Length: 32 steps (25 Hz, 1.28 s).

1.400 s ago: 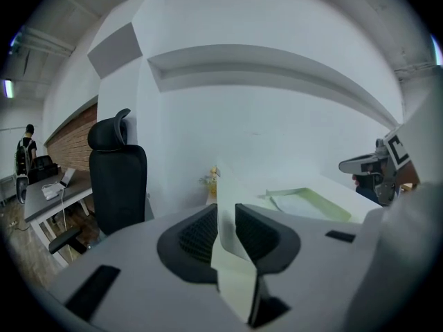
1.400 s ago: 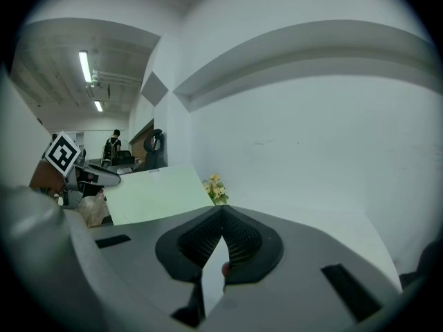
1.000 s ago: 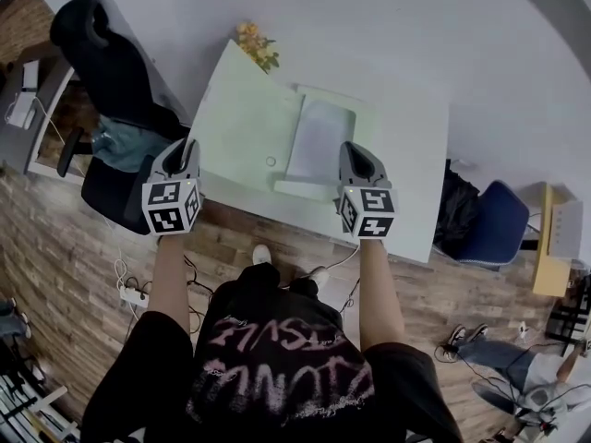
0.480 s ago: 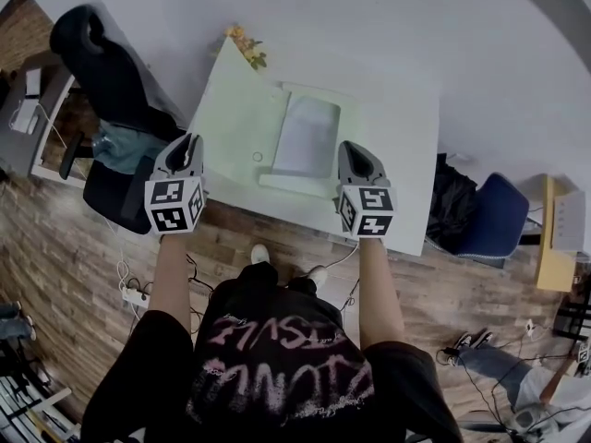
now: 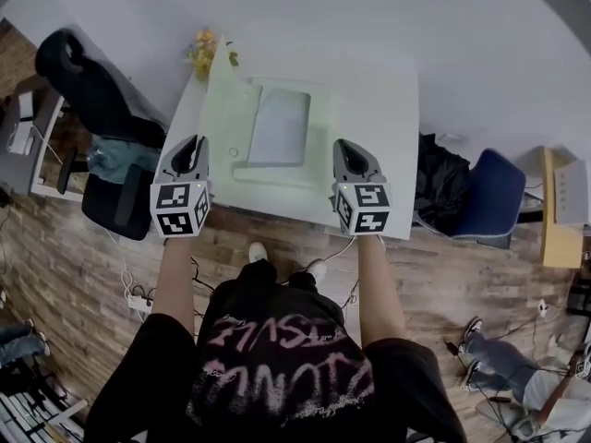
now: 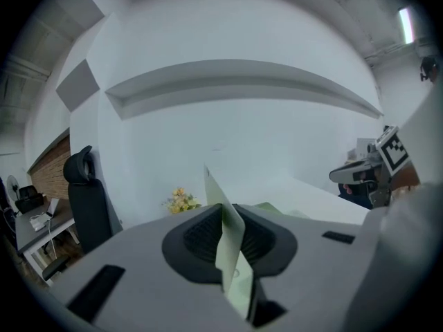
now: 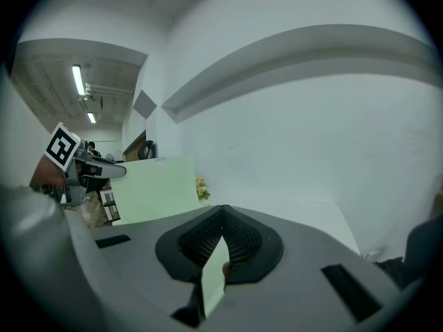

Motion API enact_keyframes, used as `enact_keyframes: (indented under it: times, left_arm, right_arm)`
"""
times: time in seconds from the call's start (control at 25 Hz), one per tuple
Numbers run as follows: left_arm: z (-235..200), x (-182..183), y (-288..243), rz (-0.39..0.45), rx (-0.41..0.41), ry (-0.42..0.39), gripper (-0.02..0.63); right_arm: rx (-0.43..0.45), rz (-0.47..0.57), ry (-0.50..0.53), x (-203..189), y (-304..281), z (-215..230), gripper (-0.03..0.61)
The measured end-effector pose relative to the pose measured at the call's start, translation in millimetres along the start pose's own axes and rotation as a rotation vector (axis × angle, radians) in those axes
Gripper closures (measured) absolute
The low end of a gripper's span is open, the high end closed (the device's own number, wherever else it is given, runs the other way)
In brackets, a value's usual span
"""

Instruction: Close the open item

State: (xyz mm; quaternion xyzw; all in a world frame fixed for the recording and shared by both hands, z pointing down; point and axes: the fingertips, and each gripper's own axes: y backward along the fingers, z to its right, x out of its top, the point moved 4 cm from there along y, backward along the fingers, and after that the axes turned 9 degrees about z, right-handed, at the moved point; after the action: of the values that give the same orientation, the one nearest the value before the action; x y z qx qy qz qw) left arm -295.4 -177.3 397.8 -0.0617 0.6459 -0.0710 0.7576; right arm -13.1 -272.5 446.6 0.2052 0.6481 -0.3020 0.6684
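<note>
From overhead, the pale green folder (image 5: 277, 132) lies open on the white bench (image 5: 383, 146), with its cover (image 5: 223, 100) standing up on the left. The left tongs (image 5: 191, 148) have the cover's near edge. The right tongs (image 5: 344, 150) have the folder's near right corner, I'd say to pin it down. In the left gripper view the jaws have just been closing and now nip the green sheet, ready to swing it over. In the right gripper view they're clamped on thin green card too.

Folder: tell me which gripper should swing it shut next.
Left. The left gripper, its jaws just closed further, is shut on the raised cover, ready to fold it over; the right gripper clamps the other half at its edge, likely only steadying.
</note>
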Motion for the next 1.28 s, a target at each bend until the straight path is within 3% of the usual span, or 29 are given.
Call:
enact_keyframes:
  times: [0.52, 0.84, 1.28]
  left_arm:
    - [94.8, -0.8, -22.6, -0.022, -0.119, -0.080, 0.547]
    - [147.4, -12.2, -33.9, -0.072, -0.208, -0.172, 0.534]
    - [198.6, -43.6, -51.4, -0.158, -0.332, -0.210, 0.512]
  right_arm:
    - [-0.023, -0.022, -0.025, -19.9, 39.5, 42.2, 0.566]
    - [-0.056, -0.034, -0.042, -30.2, 57.0, 63.3, 0.566]
    - [-0.111, -0.065, -0.068, -47.7, 80.0, 81.5, 0.566]
